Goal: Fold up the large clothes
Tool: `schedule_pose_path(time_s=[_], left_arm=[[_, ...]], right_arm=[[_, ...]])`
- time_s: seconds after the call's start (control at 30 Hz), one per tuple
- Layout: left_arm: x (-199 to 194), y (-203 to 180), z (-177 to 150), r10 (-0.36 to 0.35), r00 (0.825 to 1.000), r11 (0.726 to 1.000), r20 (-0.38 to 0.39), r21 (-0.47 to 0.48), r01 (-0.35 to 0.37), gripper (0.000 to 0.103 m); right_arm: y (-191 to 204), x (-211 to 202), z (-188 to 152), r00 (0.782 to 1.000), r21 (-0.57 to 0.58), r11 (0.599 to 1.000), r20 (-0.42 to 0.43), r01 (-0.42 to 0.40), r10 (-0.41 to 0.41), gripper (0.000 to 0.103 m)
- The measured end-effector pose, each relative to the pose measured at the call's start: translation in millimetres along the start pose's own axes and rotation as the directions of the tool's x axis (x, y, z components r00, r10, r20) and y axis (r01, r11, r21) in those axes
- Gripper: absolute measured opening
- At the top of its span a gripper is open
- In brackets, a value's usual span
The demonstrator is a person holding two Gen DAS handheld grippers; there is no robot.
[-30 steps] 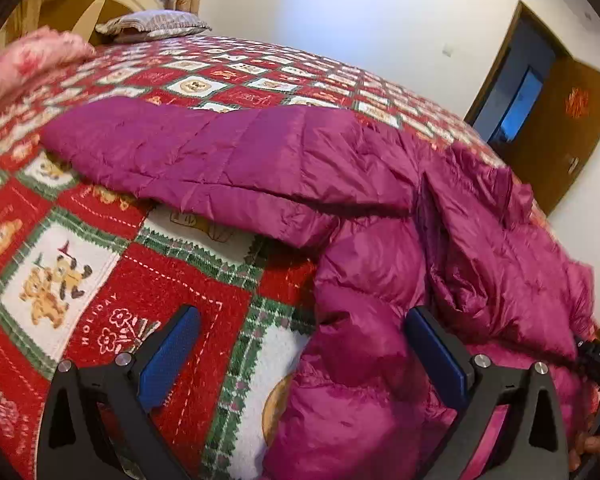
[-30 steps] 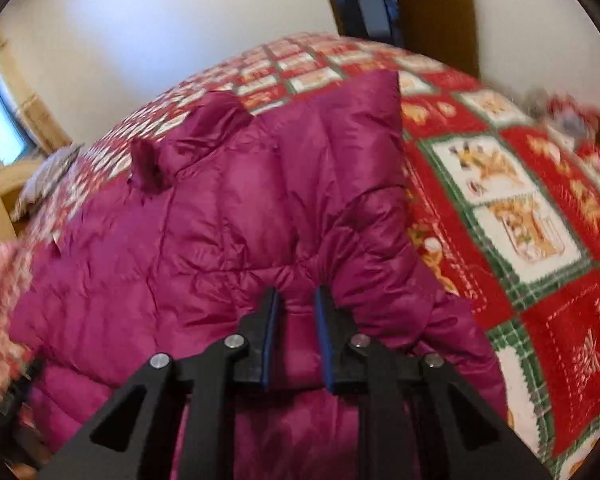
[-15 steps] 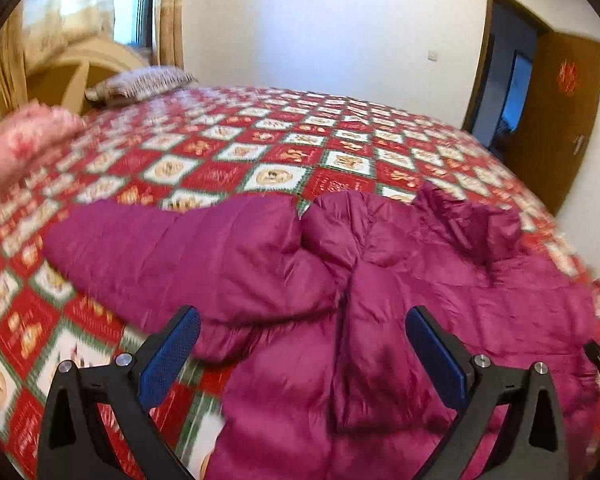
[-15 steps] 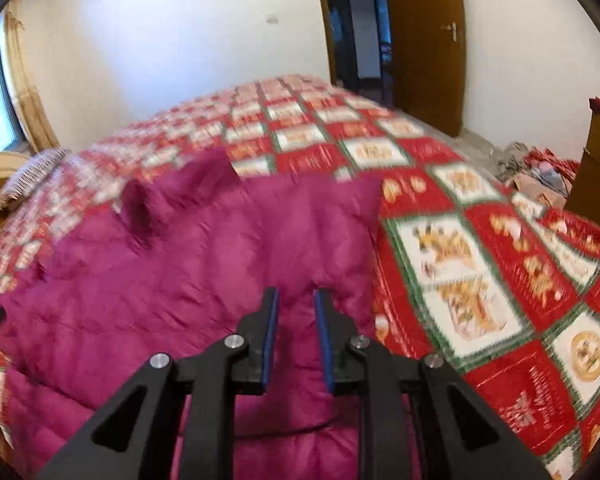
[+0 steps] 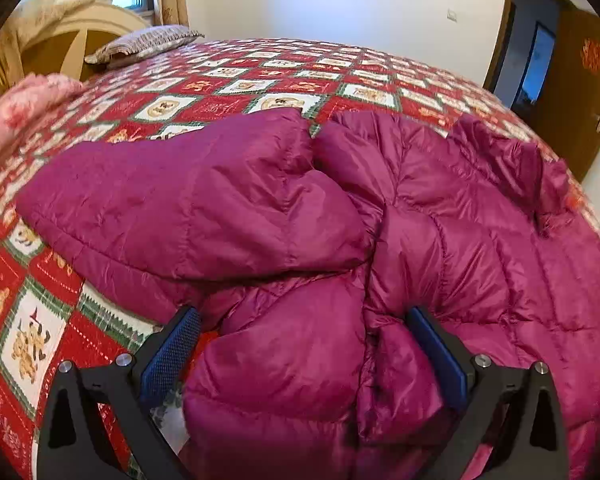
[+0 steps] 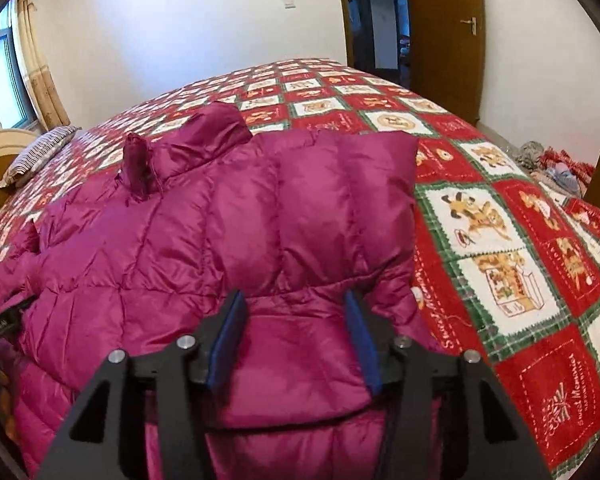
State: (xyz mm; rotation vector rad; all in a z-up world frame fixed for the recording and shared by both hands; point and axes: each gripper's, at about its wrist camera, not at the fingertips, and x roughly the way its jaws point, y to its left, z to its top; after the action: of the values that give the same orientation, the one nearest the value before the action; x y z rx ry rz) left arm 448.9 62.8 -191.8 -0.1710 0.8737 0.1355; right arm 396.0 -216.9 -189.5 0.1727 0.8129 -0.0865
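In the left wrist view, the left gripper (image 5: pixel 300 354) hangs wide open over the near edge of the magenta down jacket (image 5: pixel 440 240), gripping nothing; puffy fabric bulges up between the blue pads. The jacket lies spread on the bed (image 5: pixel 260 80), one sleeve (image 5: pixel 188 208) already crossed over its body. To fold well, I would judge each gripper should pinch a seam edge rather than slippery padding, then lift both sides evenly. Only this view shows the sleeve, the pink bedding (image 5: pixel 16 112) and the pillow's (image 5: pixel 148 42) front. In the right wrist view, the right gripper (image 6: pixel 296 336) is partly open above the jacket's hem side, holding nothing. Only here do the upright collar (image 6: pixel 196 140) and the jacket's straight right edge show.
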Motion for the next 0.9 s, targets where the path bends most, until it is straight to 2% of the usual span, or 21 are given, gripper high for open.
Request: schedule_pose_path(time_s=[0.07, 0.13, 0.23, 0.3, 0.37, 0.43, 0.5, 0.57, 0.6, 0.63, 0.67, 0.77, 0.8, 0.87, 0.9], left_arm=[[-13, 10, 3, -0.039, 0.999, 0.999, 0.005, -0.034, 0.039, 0.102], [-35, 30, 7, -0.036, 0.996, 0.993, 0.087, -0.107, 0.046, 0.102], [-58, 77, 24, 0.044, 0.981, 0.98, 0.188, -0.198, -0.006, 0.102], [-58, 113, 38, 0.141, 0.971, 0.96, 0.195, -0.267, -0.086, 0.102], [-48, 152, 50, 0.23, 0.963, 0.919, 0.144, -0.357, -0.166, 0.102], [-33, 193, 56, 0.29, 0.952, 0.852, 0.1, -0.481, -0.209, 0.102], [-17, 221, 55, 0.305, 0.952, 0.795, 0.037, -0.56, -0.233, 0.102], [3, 243, 51, 0.279, 0.96, 0.739, -0.024, -0.634, -0.23, 0.102], [5, 246, 49, 0.276, 0.961, 0.728, -0.027, -0.647, -0.228, 0.102], [8, 247, 48, 0.287, 0.958, 0.722, -0.014, -0.653, -0.226, 0.102], [9, 243, 47, 0.306, 0.952, 0.729, 0.003, -0.643, -0.233, 0.102], [17, 227, 48, 0.352, 0.936, 0.775, -0.007, -0.558, -0.296, 0.099], [19, 223, 48, 0.368, 0.93, 0.782, -0.012, -0.537, -0.317, 0.091], [16, 224, 51, 0.371, 0.929, 0.783, 0.003, -0.538, -0.311, 0.067], [14, 225, 51, 0.352, 0.936, 0.793, 0.02, -0.538, -0.287, 0.039]], right_arm=[[-2, -1, 0, 1.0, 0.008, 1.0, 0.005, -0.012, 0.012, 0.056], [-4, -2, -1, 1.0, 0.018, 0.999, 0.008, -0.028, 0.028, 0.058], [-5, -3, -1, 0.999, 0.025, 0.999, 0.011, -0.039, 0.038, 0.059], [-4, -2, -1, 0.999, 0.017, 0.999, 0.01, -0.032, 0.032, 0.059], [-3, -2, 0, 1.0, 0.011, 1.0, 0.01, -0.025, 0.025, 0.06], [-3, -1, -1, 1.0, 0.01, 1.0, 0.01, -0.024, 0.024, 0.06], [-3, -1, -1, 1.0, 0.01, 1.0, 0.009, -0.023, 0.023, 0.06], [-2, -2, -1, 1.0, 0.007, 1.0, 0.01, -0.02, 0.02, 0.06], [-2, -2, -1, 1.0, 0.005, 1.0, 0.009, -0.017, 0.017, 0.06], [-2, -1, -1, 1.0, 0.003, 1.0, 0.009, -0.016, 0.016, 0.06], [-1, -1, -1, 1.0, 0.003, 1.0, 0.008, -0.015, 0.015, 0.061], [-1, -1, -2, 1.0, 0.001, 1.0, 0.008, -0.014, 0.014, 0.061], [-1, -1, -2, 1.0, 0.001, 1.0, 0.008, -0.014, 0.014, 0.061], [-1, -1, -2, 1.0, 0.001, 1.0, 0.01, -0.014, 0.014, 0.062], [-1, -1, -2, 1.0, 0.002, 1.0, 0.01, -0.015, 0.015, 0.062]])
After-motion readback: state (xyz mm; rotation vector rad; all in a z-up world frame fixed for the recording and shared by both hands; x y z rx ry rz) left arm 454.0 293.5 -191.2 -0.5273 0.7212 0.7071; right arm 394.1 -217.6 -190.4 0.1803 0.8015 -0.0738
